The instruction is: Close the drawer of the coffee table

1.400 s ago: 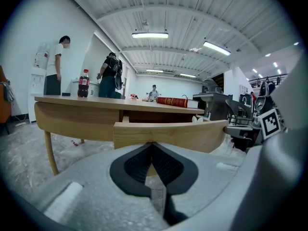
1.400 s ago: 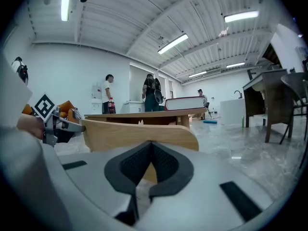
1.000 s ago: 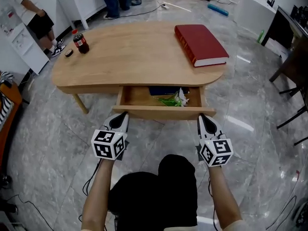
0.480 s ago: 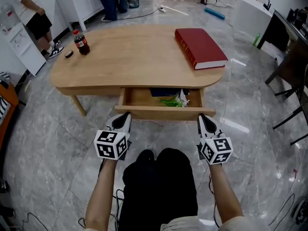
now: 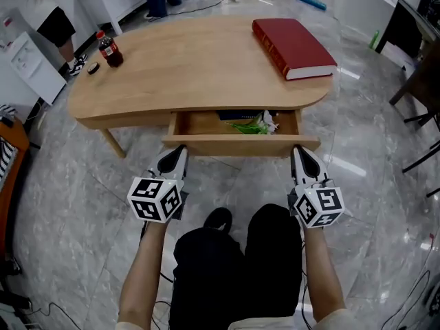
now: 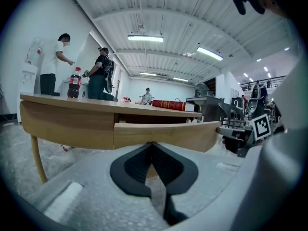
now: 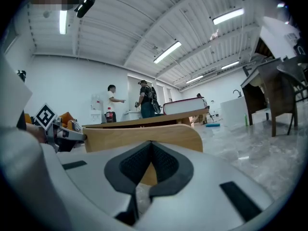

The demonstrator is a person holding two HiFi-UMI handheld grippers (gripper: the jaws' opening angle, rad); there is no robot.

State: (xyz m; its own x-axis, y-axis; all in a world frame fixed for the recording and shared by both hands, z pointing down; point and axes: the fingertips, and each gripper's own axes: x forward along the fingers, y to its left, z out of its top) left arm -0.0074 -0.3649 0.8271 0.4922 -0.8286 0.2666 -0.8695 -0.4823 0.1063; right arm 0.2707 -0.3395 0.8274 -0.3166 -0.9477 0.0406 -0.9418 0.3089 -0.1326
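Glossy marble floor (image 5: 62, 198), curved wooden drawer (image 5: 240, 145), open

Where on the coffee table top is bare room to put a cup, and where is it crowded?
The wide middle of the table top is bare, between the cola bottle and small dark object at the left end and the red book at the right. The open drawer is cluttered toward its right.

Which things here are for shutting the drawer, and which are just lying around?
For the job: drawer, coffee table, left claw, right claw.
Just lying about: red book, cola bottle, green packet inside the drawer.
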